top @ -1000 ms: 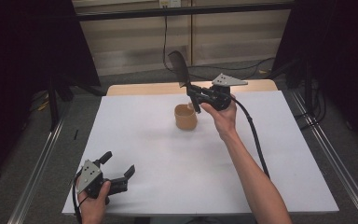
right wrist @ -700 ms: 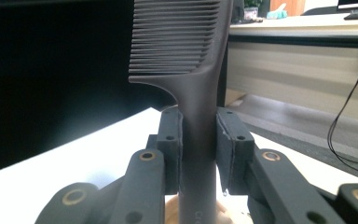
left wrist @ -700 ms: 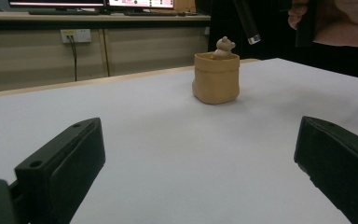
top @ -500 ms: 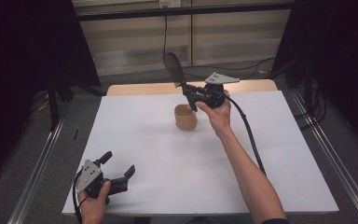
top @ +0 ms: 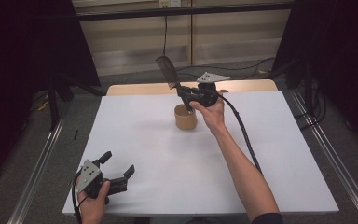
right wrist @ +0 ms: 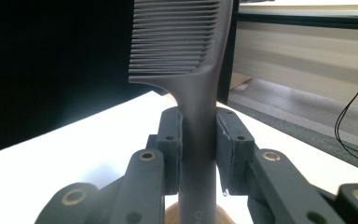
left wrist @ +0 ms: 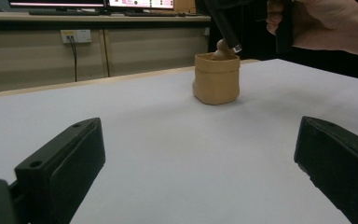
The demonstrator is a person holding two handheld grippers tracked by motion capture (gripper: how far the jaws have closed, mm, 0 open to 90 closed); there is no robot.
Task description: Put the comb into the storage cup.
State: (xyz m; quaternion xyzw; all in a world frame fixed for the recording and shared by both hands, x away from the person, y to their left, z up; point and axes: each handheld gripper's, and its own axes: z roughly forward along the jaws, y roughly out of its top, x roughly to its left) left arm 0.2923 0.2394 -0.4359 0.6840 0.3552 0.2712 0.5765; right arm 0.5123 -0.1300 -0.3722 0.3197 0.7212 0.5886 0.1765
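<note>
Right gripper (top: 186,95) clamped on comb (top: 168,72) handle, pads pressing both sides; toothed head up and away from the jaws, handle end just above the cup (top: 186,117) mouth. Cup directly under the jaws, upright on the table (top: 270,140). Left gripper (top: 119,172) jaws wide apart, nothing between, low near the table's near edge; cup well ahead of it.

Comb (right wrist: 186,51) dark grey w/ fine parallel teeth; cup (top: 186,117) tan; table (top: 168,154) white; tongs (top: 120,174) black.
</note>
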